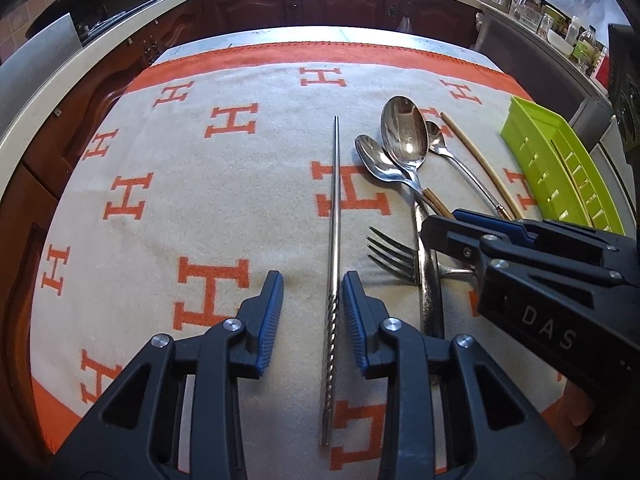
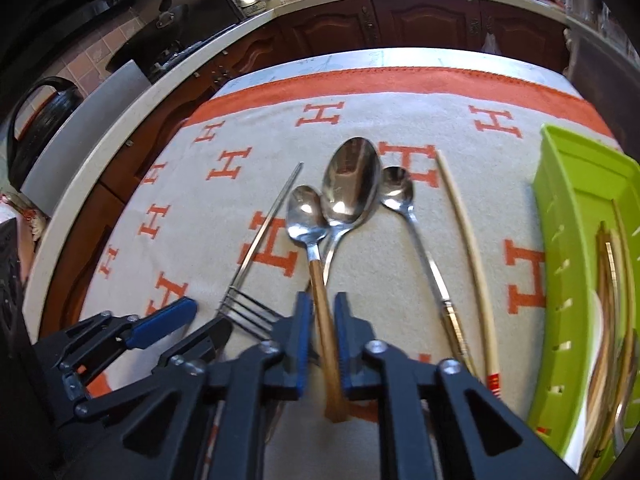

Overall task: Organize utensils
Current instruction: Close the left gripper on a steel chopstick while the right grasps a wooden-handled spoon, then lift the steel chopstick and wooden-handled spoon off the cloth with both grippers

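Observation:
A twisted steel chopstick (image 1: 335,200) lies lengthwise on the towel, between the fingers of my left gripper (image 1: 313,312). The gripper is open: the chopstick runs close by the right pad and well clear of the left one. My right gripper (image 2: 323,336) is shut on the wooden handle of a small spoon (image 2: 306,212). That spoon rests beside a large steel spoon (image 2: 354,182) and a thin long-handled spoon (image 2: 396,186). A fork (image 2: 248,312) lies crosswise between the two grippers. A pale wooden chopstick (image 2: 468,248) lies to the right of the spoons.
A green slotted tray (image 2: 576,184) stands at the right edge of the orange-and-white towel (image 1: 224,208), with several chopsticks (image 2: 608,280) in it. Dark wooden cabinets (image 1: 320,0) and a pale counter curve around the far side. The towel's left half is bare.

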The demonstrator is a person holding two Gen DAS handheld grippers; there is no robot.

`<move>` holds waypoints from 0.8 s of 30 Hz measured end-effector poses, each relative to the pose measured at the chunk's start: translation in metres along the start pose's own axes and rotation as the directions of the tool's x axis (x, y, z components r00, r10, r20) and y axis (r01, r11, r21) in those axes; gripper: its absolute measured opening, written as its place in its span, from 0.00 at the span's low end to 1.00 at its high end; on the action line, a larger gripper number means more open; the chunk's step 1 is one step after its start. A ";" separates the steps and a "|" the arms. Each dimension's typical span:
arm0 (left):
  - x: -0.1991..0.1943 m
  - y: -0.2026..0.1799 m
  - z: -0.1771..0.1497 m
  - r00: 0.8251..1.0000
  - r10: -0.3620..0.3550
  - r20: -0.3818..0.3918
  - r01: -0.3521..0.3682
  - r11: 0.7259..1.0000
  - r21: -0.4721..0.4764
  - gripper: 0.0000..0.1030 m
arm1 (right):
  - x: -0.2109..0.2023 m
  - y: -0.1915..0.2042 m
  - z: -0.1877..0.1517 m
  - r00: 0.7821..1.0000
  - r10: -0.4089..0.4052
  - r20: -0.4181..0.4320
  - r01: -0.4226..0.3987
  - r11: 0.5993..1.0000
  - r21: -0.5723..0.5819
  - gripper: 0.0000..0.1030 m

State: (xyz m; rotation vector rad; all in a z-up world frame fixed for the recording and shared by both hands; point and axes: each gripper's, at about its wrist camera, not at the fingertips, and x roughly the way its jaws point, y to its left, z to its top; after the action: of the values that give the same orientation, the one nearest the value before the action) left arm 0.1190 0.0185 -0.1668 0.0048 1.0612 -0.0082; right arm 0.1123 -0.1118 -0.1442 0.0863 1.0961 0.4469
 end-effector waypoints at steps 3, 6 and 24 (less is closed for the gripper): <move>0.000 0.000 0.000 1.000 -0.012 0.006 0.012 1.000 0.002 0.08 | 0.000 0.006 -0.001 1.000 -0.018 0.012 0.018 1.000 -0.025 0.07; -0.001 0.002 0.000 1.000 -0.027 0.010 0.027 0.999 -0.023 0.04 | -0.005 0.006 -0.002 0.999 -0.016 0.041 0.016 1.000 -0.015 0.07; -0.007 0.016 -0.009 0.998 -0.059 0.006 0.059 0.993 -0.103 0.03 | -0.017 0.018 -0.029 0.997 -0.009 -0.071 0.002 0.995 -0.096 0.07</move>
State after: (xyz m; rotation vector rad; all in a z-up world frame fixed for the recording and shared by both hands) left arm 0.1076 0.0349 -0.1651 -0.1200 1.0574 -0.0071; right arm 0.0748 -0.1062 -0.1385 -0.0172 1.1429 0.4997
